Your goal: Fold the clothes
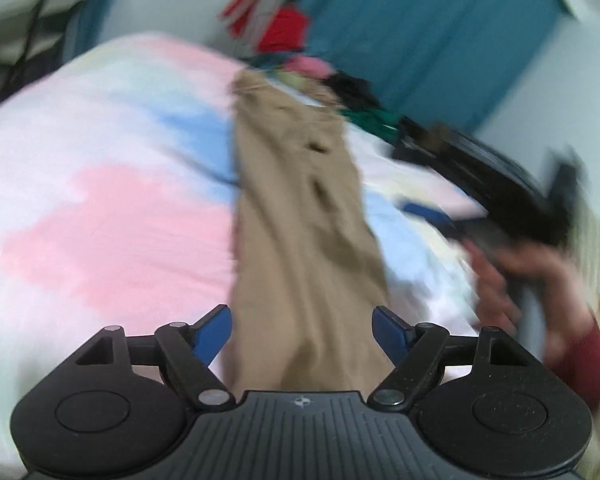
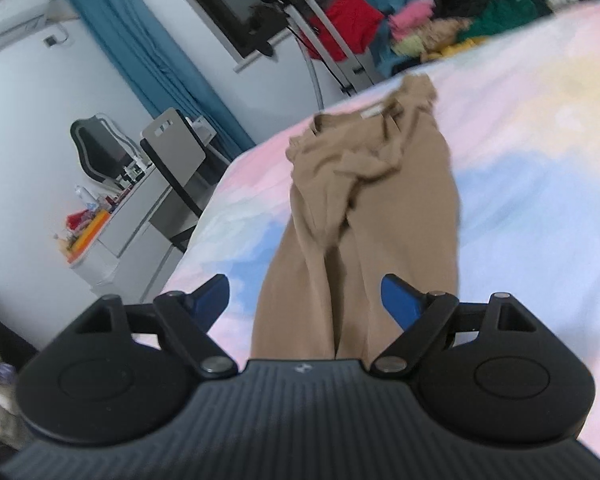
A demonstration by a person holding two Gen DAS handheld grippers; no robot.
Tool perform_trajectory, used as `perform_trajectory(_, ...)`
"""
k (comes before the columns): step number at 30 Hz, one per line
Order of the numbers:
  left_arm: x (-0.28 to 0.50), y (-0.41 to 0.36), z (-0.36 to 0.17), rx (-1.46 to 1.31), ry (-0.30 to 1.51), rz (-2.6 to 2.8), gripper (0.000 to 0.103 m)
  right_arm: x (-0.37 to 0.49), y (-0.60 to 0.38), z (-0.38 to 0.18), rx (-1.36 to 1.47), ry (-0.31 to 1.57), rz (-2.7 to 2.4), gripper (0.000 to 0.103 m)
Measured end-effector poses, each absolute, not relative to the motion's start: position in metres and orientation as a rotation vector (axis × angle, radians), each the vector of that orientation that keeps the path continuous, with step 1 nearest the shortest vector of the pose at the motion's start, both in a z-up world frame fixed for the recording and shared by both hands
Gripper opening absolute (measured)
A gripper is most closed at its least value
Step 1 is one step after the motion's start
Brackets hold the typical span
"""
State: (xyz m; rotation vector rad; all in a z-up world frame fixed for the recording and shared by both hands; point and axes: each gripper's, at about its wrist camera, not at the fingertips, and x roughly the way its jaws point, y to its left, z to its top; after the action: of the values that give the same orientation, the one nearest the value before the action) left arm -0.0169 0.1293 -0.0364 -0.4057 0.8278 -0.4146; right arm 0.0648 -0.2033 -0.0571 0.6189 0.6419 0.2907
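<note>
Tan trousers lie lengthwise on a bed with a pastel pink, blue and white sheet. Their waistband is at the far end. My left gripper is open, its blue fingers on either side of the near leg end, just above it. In the right wrist view the trousers run away from me with a bunched waistband. My right gripper is open over the near leg end on the sheet. The right gripper also shows blurred in the left wrist view, held by a hand.
A pile of mixed clothes lies at the far end of the bed. Teal curtains hang behind. A desk with clutter and chairs stand beside the bed's left edge. A stand holds red cloth.
</note>
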Motion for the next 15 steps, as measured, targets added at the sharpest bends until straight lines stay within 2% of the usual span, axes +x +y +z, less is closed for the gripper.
perform_trajectory(4, -0.005, 0.145, -0.045, -0.489, 0.883, -0.372, 0.077, 0.023, -0.216, -0.073, 0.733, 0.708, 0.286, 0.085)
perform_trajectory(5, -0.003, 0.146, -0.047, -0.499, 0.894, -0.375, 0.076, 0.014, -0.218, -0.078, 0.750, 0.731, 0.281, 0.082)
perform_trajectory(12, 0.012, 0.123, -0.059, -0.427, 0.995, -0.464, 0.072, -0.022, -0.225, -0.109, 0.845, 0.841, 0.230, 0.081)
perform_trajectory(14, 0.015, 0.116, -0.064, -0.404, 1.024, -0.481, 0.069, -0.023, -0.222, -0.115, 0.849, 0.863, 0.230, 0.081)
perform_trajectory(15, 0.016, 0.113, -0.066, -0.391, 1.038, -0.486, 0.063, -0.023, -0.220, -0.117, 0.848, 0.873, 0.230, 0.081)
